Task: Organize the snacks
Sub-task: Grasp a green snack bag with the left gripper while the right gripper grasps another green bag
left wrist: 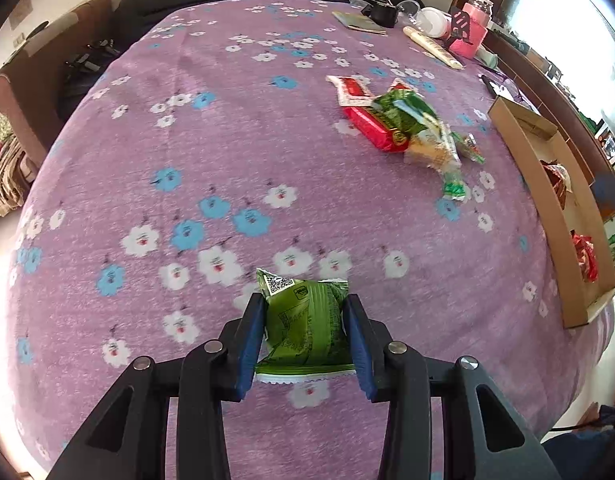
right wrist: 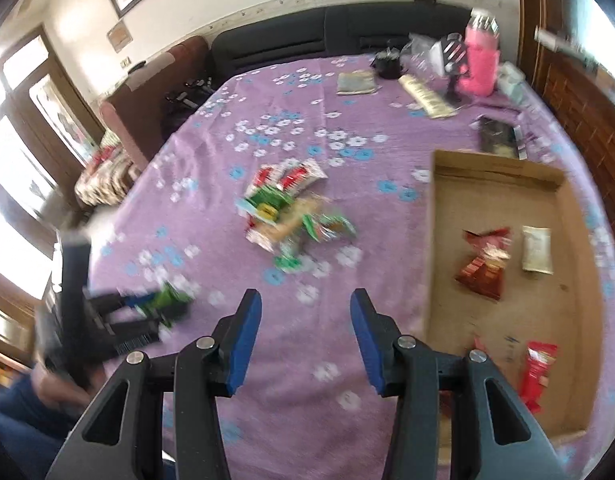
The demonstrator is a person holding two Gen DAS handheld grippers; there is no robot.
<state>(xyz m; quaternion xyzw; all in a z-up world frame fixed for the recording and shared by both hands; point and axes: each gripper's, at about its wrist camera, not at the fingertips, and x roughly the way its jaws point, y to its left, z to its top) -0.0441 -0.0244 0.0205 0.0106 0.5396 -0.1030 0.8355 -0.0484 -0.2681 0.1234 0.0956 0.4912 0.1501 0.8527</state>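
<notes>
Left fingers: the left gripper (left wrist: 305,334) has its blue pads (left wrist: 251,344) pressed against both sides of a green snack packet (left wrist: 305,328), narrowed to the packet's width; the packet sits on the purple flowered cloth (left wrist: 187,140), its crimped end toward the wrist
Right fingers: the right gripper (right wrist: 305,336) stands partly open with nothing between its pads, only cloth beneath
Risk, cloth: the left pads reach low beside the packet, so I judge they could pinch the cloth and drag it up with the lift
Risk, packet: the wrapper is glossy and puffed and held only at its sides; it may slip or twist out on the way across
Risk, box wall: the cardboard box (right wrist: 495,176) lies beyond and right of the right fingers; a low carry could catch its near wall
Box contents: a dark red bag (right wrist: 483,268), a pale packet (right wrist: 537,250) and a bright red packet (right wrist: 535,372), well apart
Loose pile (right wrist: 291,212): red and green packets ahead of the right fingers, outside the box
</notes>
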